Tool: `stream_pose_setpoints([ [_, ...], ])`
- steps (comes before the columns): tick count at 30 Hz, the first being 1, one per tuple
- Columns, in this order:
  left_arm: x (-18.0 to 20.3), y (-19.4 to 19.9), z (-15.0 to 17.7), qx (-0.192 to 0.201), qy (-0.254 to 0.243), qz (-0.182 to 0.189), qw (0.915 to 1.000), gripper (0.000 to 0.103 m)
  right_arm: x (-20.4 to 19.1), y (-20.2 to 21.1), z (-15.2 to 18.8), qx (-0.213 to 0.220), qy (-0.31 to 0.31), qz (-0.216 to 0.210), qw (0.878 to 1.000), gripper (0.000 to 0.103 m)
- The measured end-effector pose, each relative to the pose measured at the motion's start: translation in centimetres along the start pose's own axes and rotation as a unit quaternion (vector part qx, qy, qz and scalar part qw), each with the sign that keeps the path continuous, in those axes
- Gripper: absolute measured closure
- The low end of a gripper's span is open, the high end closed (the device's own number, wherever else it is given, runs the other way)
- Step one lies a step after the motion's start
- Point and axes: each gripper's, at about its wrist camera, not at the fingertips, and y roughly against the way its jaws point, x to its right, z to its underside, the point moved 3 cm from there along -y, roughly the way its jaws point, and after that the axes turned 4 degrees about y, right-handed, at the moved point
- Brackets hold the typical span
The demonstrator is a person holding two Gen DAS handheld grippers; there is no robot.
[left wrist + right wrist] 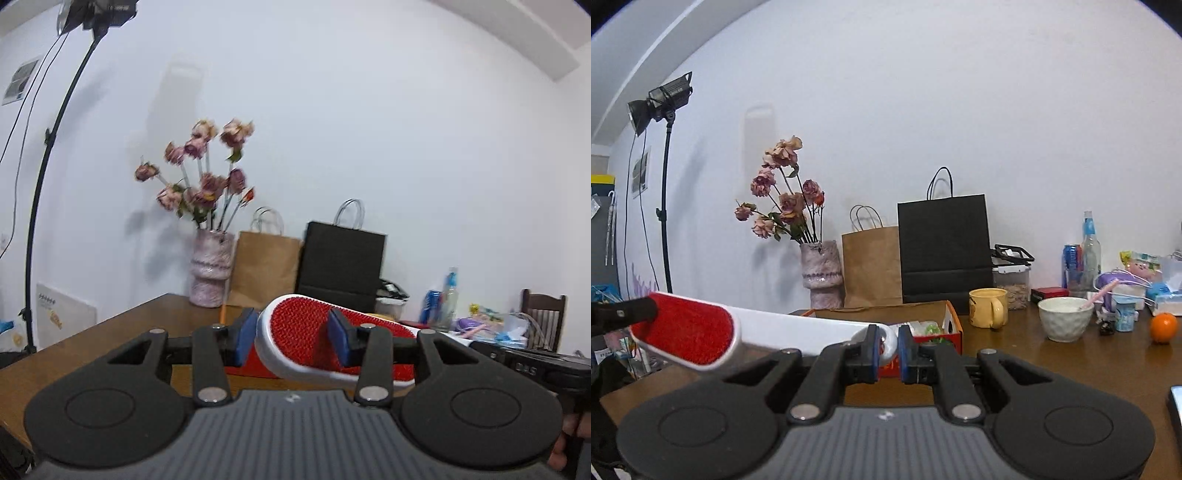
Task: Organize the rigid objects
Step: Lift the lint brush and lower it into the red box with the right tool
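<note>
The lint brush (pixel 306 332) is held above the table (pixel 92 343), near its back edge, clamped at its red head by the left gripper (pixel 293 338) and at its handle ring by the nearly closed right gripper (pixel 888 349).

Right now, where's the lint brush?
Off the table, the lint brush is held by both grippers: left gripper on its red head, right gripper on its handle end, in front of the cardboard box.
</note>
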Motion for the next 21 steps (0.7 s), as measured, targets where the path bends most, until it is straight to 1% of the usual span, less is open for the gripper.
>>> stream_pose_setpoints([
  [6,0.6,2.3,-0.1,0.004,0.001,0.006,1.0,0.061,-0.4,3.3,-0.4,0.024,0.004,0.007,1.0,0.092],
  [11,0.9,2.8,-0.2,0.014,-0.001,0.012,0.9998,0.06,-0.3,4.2,-0.4,0.029,-0.001,0.012,1.0,0.092],
  [17,0.6,1.7,0.0,0.007,0.002,0.012,0.9999,0.061,0.0,3.1,-0.8,0.029,-0.002,0.012,1.0,0.092],
  [21,0.1,-1.1,-0.9,0.004,0.006,0.014,0.9999,0.06,0.5,0.2,-2.5,0.035,0.008,0.008,0.999,0.092],
])
